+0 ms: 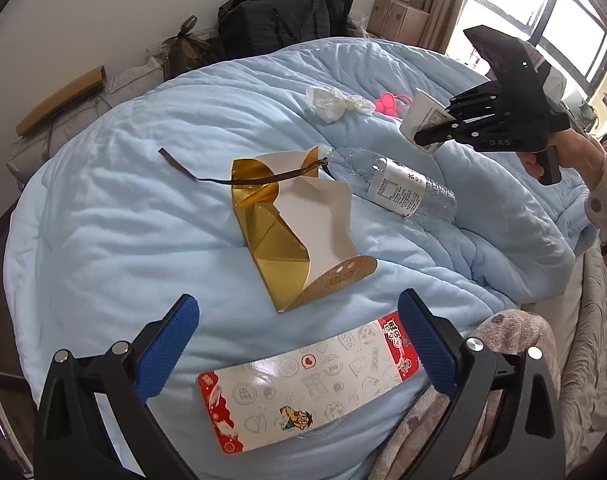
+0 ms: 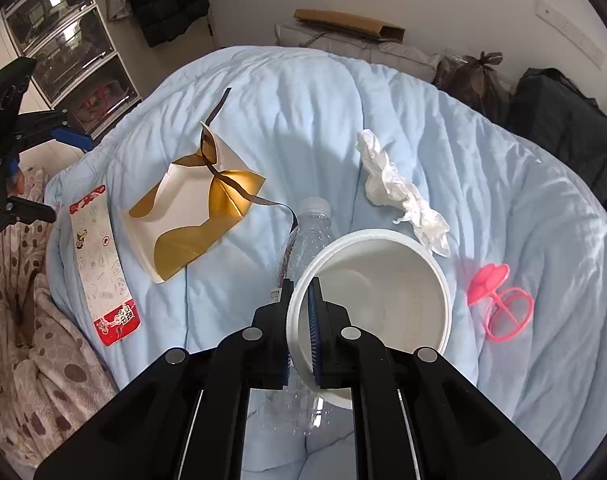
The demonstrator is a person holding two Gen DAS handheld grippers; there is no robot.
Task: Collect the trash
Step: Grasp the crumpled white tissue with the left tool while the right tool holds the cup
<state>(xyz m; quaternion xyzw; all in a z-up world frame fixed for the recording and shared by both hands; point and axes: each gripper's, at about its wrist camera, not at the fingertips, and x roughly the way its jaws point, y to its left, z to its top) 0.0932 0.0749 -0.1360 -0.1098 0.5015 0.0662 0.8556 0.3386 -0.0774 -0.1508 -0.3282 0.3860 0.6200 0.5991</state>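
1. Low centre of my right wrist view, my right gripper [image 2: 301, 320] is pinched tight on the rim of the white cup [image 2: 377, 280], one finger inside the wall and one outside. From the left wrist view the cup [image 1: 423, 120] hangs in the air at the right edge, clear of the blue quilt [image 1: 123, 200].
2. My left gripper [image 1: 299, 344] is spread wide with nothing in it, hovering at the bottom of its frame right above the red-and-white card sleeve [image 1: 307, 384].
3. Tips for the step I'm on, carrying the cup off to wherever the trash goes (no bin in either view, so can't say where): a thin rim will probably flex, so I'd keep the squeeze steady and not swing it. I'd also keep the mouth up in case there's dregs, though it looks empty to me.
4. The left one could go for the sleeve next. It's flat on soft quilt, so I'd guess pressing one finger down beside an edge and scooping under beats a straight pinch from above.
5. Head count on the bed: one cup (held), one clear bottle [image 1: 391, 188], one gold box [image 1: 291, 232] with a brown ribbon [image 1: 223, 178], one sleeve, one crumpled tissue [image 1: 335, 104], one pink plastic thing [image 2: 499, 300]. Two grippers.
6. Pink thing may not be trash, can't tell.
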